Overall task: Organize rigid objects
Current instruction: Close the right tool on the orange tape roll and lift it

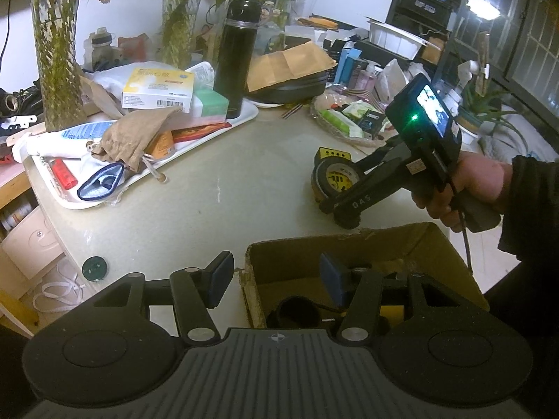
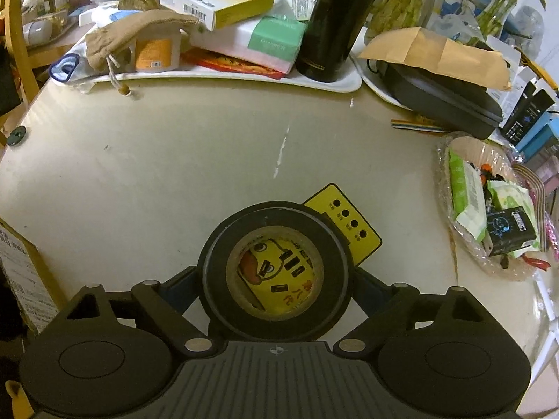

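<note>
The right gripper (image 2: 276, 279) has its blue-padded fingers (image 2: 176, 288) pressed against both sides of a black tape roll (image 2: 276, 272), which sits on the beige table (image 2: 157, 174) on top of a yellow device (image 2: 349, 223) with a row of dark holes. The left gripper (image 1: 276, 279) hangs with its jaws spread wide and nothing between them, one finger over the table edge and the other above the open cardboard box (image 1: 412, 244). That box stands at the table's near edge, close to the roll.

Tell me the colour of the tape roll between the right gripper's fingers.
Black tape roll, best in right wrist view.
</note>
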A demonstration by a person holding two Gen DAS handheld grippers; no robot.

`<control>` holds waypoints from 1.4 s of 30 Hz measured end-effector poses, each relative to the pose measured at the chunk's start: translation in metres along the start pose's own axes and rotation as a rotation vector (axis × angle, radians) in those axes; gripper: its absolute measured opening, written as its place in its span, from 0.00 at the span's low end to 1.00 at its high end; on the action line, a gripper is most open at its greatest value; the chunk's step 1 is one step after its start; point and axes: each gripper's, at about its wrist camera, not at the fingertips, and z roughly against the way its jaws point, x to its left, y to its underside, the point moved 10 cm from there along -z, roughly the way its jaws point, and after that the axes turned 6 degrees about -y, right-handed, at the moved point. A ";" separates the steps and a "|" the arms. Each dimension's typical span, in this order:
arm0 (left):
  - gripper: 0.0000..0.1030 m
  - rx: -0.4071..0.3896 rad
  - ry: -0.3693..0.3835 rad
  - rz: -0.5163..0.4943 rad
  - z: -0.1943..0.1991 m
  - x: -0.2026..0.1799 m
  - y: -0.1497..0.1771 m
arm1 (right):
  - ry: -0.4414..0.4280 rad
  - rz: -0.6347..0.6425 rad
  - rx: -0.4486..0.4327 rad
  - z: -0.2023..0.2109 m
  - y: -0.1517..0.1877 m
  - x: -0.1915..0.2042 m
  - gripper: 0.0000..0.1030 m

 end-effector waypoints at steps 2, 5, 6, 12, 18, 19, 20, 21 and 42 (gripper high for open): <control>0.52 0.000 0.001 0.000 0.000 0.000 0.000 | -0.002 -0.003 -0.013 0.003 0.000 0.000 0.89; 0.52 -0.001 0.001 0.000 0.000 0.000 0.000 | -0.001 -0.010 -0.035 0.008 0.000 0.000 0.89; 0.52 -0.002 0.001 0.001 0.000 0.000 -0.001 | -0.002 -0.010 -0.040 0.010 -0.001 0.000 0.89; 0.52 -0.007 0.000 0.001 0.001 0.000 -0.002 | 0.011 -0.026 -0.072 0.022 -0.003 -0.002 0.89; 0.52 -0.012 -0.004 -0.002 0.000 0.000 -0.002 | 0.021 -0.078 -0.107 0.039 -0.002 -0.010 0.89; 0.52 -0.013 -0.005 -0.003 0.000 0.000 -0.002 | 0.023 -0.090 -0.114 0.042 -0.002 -0.012 0.89; 0.52 -0.014 -0.005 -0.004 0.001 0.000 -0.002 | 0.023 -0.103 -0.121 0.045 -0.001 -0.013 0.89; 0.52 -0.014 -0.007 -0.006 0.000 0.000 -0.002 | 0.023 -0.117 -0.130 0.049 0.000 -0.015 0.89; 0.57 -0.015 0.005 -0.084 -0.002 -0.016 -0.018 | 0.070 -0.383 -0.268 0.110 0.054 -0.053 0.89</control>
